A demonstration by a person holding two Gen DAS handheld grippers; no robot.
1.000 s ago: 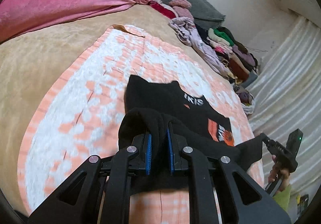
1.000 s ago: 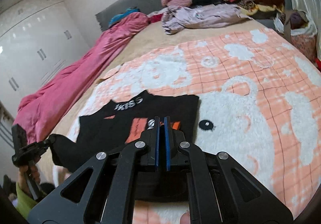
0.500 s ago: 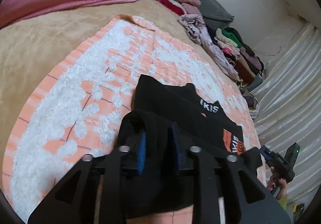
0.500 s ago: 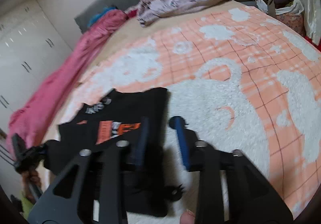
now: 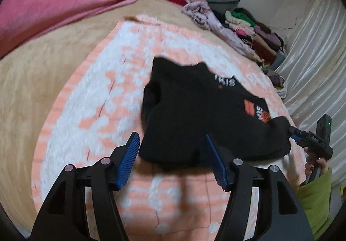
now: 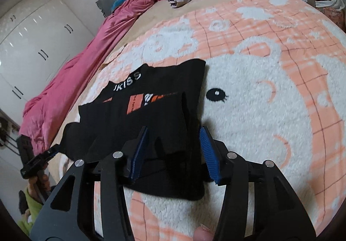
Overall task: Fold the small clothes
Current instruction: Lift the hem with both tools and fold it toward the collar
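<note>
Two grippers frame one small black knit garment with white lettering and an orange print, which lies on a fluffy peach-and-white bear-pattern blanket spread over a tan bedcover. In the left wrist view the left gripper stands wide open, its blue ribbed pads spread on either side of the garment's near hem and gripping nothing; the hem lies between the fingertips, just ahead of them. In the right wrist view the right gripper is likewise spread wide, the garment's near right corner lying between its blue pads, seemingly loose on the blanket, though the fabric under the fingers is dark and hard to read. The garment lies mostly flat, neck end away from both tools, with a folded-over sleeve at each near corner. Seen from the left wrist, the right gripper's tips appear against a bunched dark sleeve, though blur hides whether they touch it. A pink quilt and a heap of mixed clothes lie along the bed's far edge.
</note>
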